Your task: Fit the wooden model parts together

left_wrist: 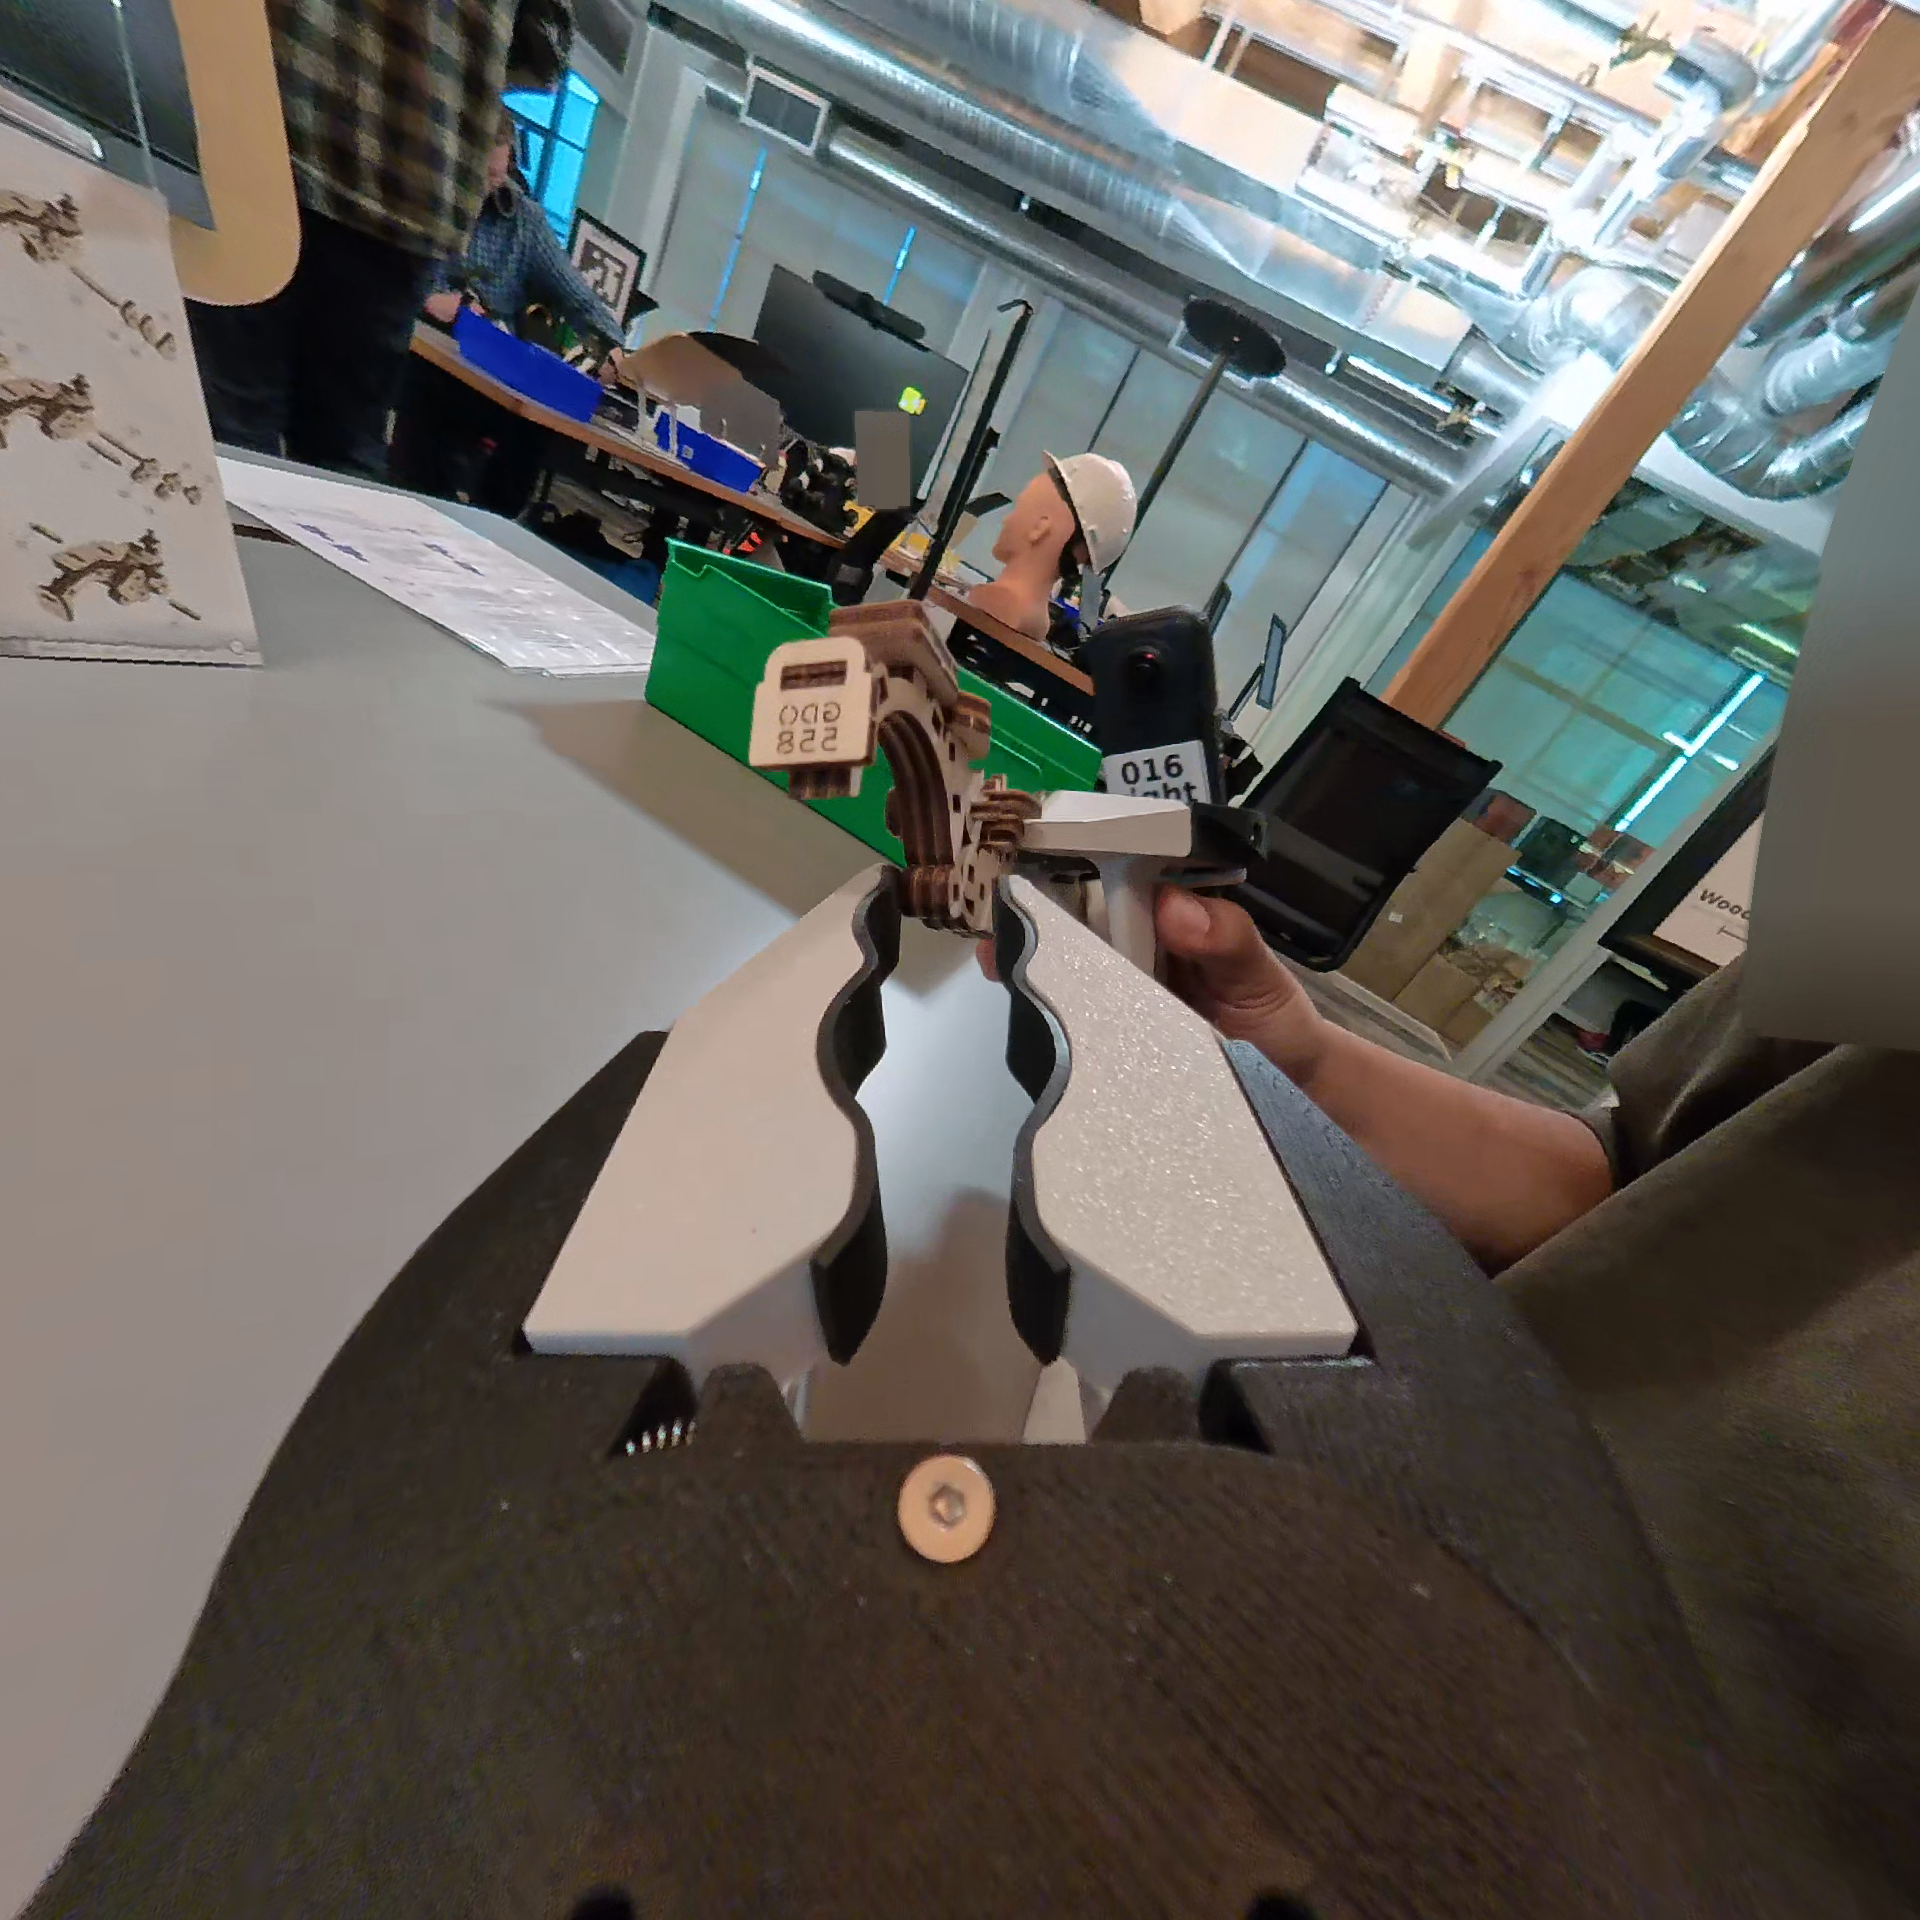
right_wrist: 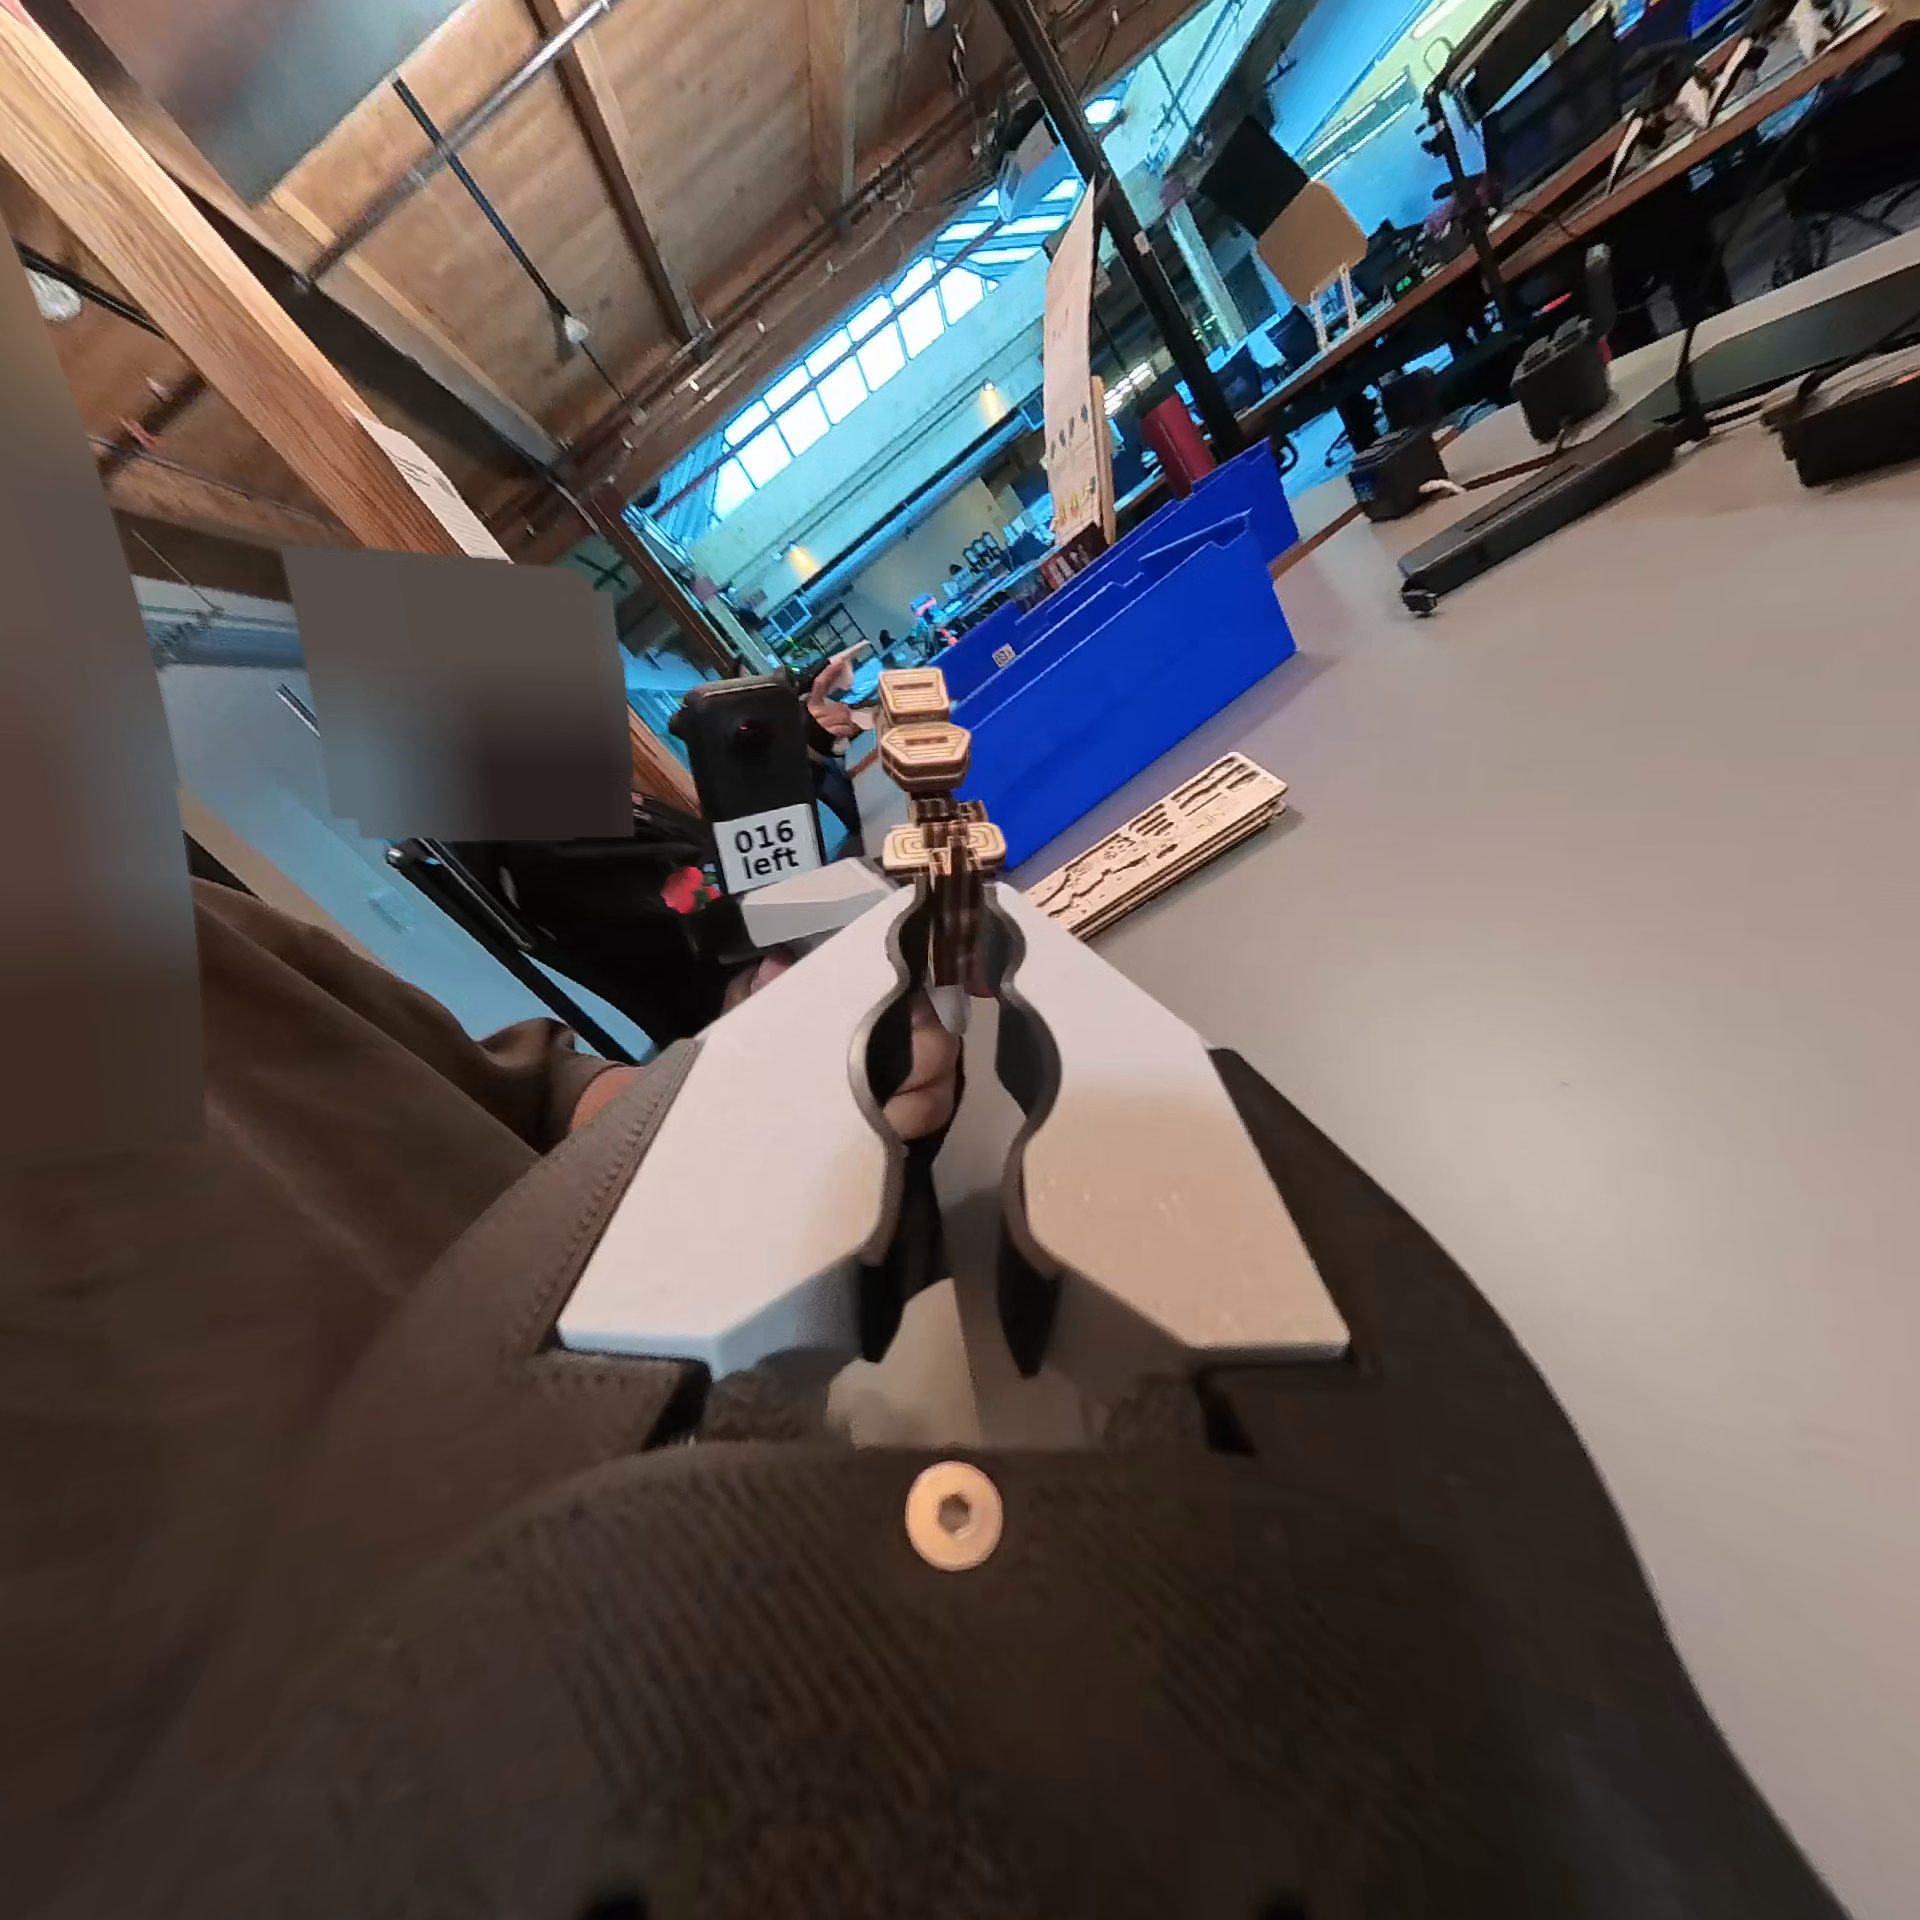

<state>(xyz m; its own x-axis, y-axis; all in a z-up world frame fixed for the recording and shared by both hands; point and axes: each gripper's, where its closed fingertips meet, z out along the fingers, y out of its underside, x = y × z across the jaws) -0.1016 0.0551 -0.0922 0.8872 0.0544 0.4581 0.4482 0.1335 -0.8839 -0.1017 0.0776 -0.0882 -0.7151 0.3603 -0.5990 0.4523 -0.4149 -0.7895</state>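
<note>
Both grippers raised — left gripper (left_wrist: 940,896), right gripper (right_wrist: 951,914) — fingers (left_wrist: 1101,997) clamped.

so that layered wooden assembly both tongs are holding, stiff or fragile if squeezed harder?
Probably stiff along the stacked curved plies of the wooden assembly, but thin tabs and slots look snappable. Likely light: left tongs and right tongs hold it by small tip contact. The flat tagged end overhangs, so it may twist.

Grey table (left_wrist: 260,987) under silver ducts (left_wrist: 1039,94) (timber ceiling (right_wrist: 499,156)).

layered plywood model (left_wrist: 914,769), matt grainy plastic fingers (left_wrist: 1143,1122), glossy green plastic bin (left_wrist: 727,665), smooth matt table (left_wrist: 312,935).
</note>
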